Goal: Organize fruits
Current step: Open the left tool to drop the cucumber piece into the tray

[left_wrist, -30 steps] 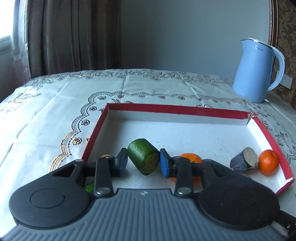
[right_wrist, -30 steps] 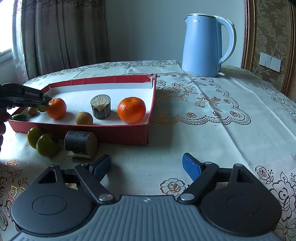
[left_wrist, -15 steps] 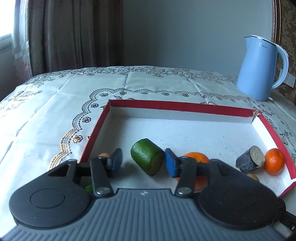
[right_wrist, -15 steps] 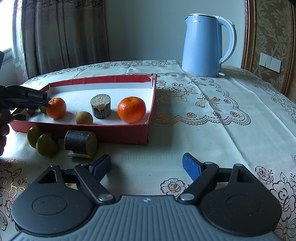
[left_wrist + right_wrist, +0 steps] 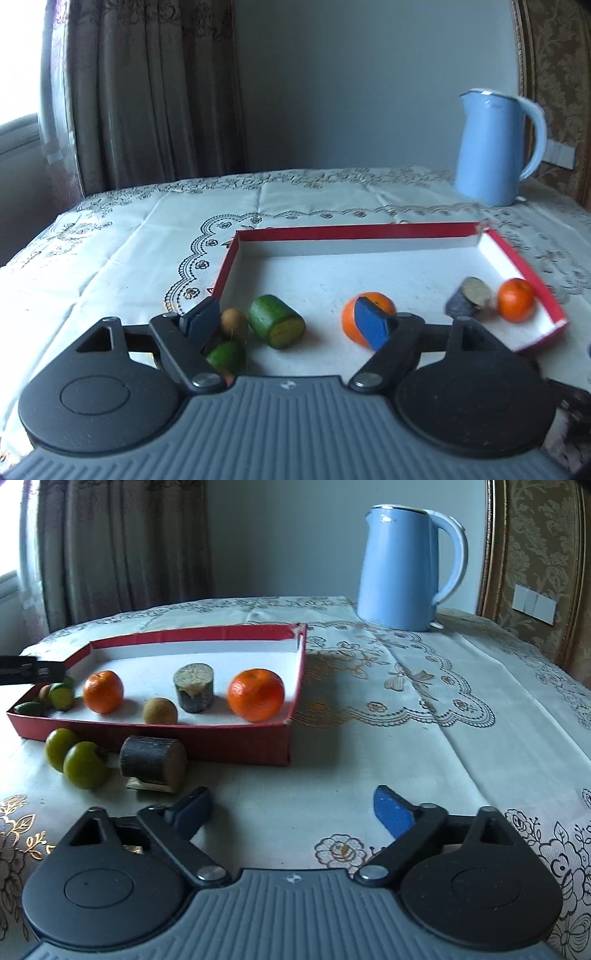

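Table (image 5: 424, 716): covered with an embroidered cloth, bearing everything else.
Kettle (image 5: 402, 568): blue, far right on the cloth, well apart from the fruit.
Tray (image 5: 207, 738): red outside, white inside, left of centre in the right wrist view.
In tray, right part: orange (image 5: 256, 695) near the right wall, dark cut piece (image 5: 193, 687) standing on end just left of it, small brown fruit (image 5: 160, 711) near the front wall.
In tray, left part: second orange (image 5: 368, 318), green cut piece (image 5: 277, 321) lying on its side, brown ball (image 5: 234, 323) and small green fruit (image 5: 226, 356) close together at the near left corner.
Outside tray: two green fruits (image 5: 75, 758) touching each other, and a dark log piece (image 5: 153, 762) just right of them, all on the cloth in front of the near wall.
Done, as judged: most of the fruit already placed inside.
Left to do, as judged: the three pieces on the cloth not yet in the tray.
Left claw (image 5: 291, 319): over the near left part of the tray, jaws opening, fairly wide, holding nothing; green cut piece between the pads but not pressed.
Right claw (image 5: 293, 808): low over bare cloth, near the log piece, jaws opening, very wide, nothing between them.
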{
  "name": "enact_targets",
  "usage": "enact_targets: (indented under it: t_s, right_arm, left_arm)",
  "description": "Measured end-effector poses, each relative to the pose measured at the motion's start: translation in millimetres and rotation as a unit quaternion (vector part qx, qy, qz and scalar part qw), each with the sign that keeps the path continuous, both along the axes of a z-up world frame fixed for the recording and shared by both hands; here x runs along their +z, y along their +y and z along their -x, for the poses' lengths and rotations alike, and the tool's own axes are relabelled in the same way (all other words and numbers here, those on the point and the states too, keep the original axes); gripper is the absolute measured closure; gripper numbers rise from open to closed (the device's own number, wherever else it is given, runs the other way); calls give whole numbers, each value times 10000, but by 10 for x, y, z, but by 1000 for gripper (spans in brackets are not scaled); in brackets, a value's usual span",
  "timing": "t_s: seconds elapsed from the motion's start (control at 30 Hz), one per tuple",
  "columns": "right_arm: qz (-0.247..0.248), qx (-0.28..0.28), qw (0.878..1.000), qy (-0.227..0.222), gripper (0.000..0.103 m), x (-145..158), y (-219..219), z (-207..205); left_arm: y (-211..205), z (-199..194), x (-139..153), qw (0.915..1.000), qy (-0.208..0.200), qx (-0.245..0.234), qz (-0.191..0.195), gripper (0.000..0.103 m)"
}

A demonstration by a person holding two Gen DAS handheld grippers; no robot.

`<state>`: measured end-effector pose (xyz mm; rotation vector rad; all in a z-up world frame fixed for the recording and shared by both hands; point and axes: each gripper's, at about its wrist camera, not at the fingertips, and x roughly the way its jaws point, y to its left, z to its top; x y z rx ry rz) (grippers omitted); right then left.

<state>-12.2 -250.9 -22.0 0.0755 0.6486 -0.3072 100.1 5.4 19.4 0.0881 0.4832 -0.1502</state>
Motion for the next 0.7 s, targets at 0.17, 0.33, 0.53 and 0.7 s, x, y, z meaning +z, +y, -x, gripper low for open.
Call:
enact_targets:
  t_s: [0.17, 0.33, 0.53, 0.7]
  right_arm:
    - [57, -101, 9999, 48, 0, -1, 0, -11]
    - [51, -108, 9999, 46, 0, 0, -4, -11]
    - [-219, -13, 9993, -287, 0, 42, 32, 153]
    - [-83, 307, 9972, -673, 1, 162, 238, 259]
  left_arm:
    - [105, 304, -62, 9996, 79, 72, 246, 20]
    - [229, 355, -188, 9980, 361, 310, 426, 20]
    - [359, 359, -280, 9965, 509, 390, 542, 20]
    - [382, 313, -341, 9953, 662, 395, 584, 20]
